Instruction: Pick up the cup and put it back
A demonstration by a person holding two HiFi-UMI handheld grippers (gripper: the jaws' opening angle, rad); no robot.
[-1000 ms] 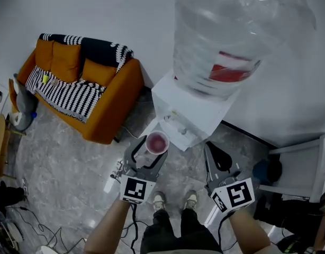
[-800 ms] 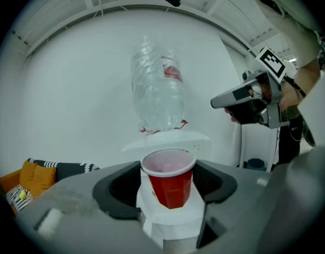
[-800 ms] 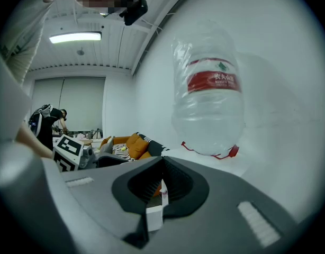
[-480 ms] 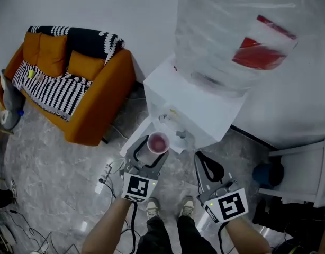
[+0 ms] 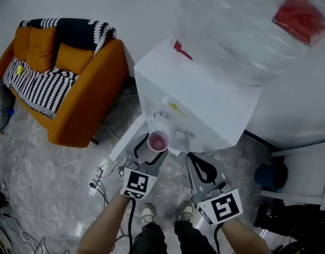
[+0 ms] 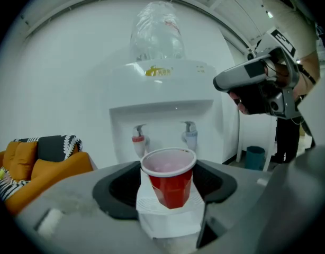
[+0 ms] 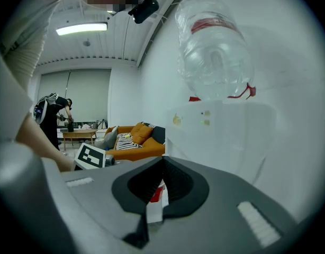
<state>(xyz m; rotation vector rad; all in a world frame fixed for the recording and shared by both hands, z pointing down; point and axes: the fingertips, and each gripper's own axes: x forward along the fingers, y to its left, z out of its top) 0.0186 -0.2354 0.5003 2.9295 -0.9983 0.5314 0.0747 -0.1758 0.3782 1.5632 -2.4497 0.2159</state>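
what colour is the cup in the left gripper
Red cup, pale rim; clearest in left gripper view.

The red plastic cup [image 5: 158,141] is held between the jaws of the left gripper [image 5: 151,146], just before the white water dispenser [image 5: 205,102]; the orange cushioned sofa [image 5: 80,86] is set left of it.
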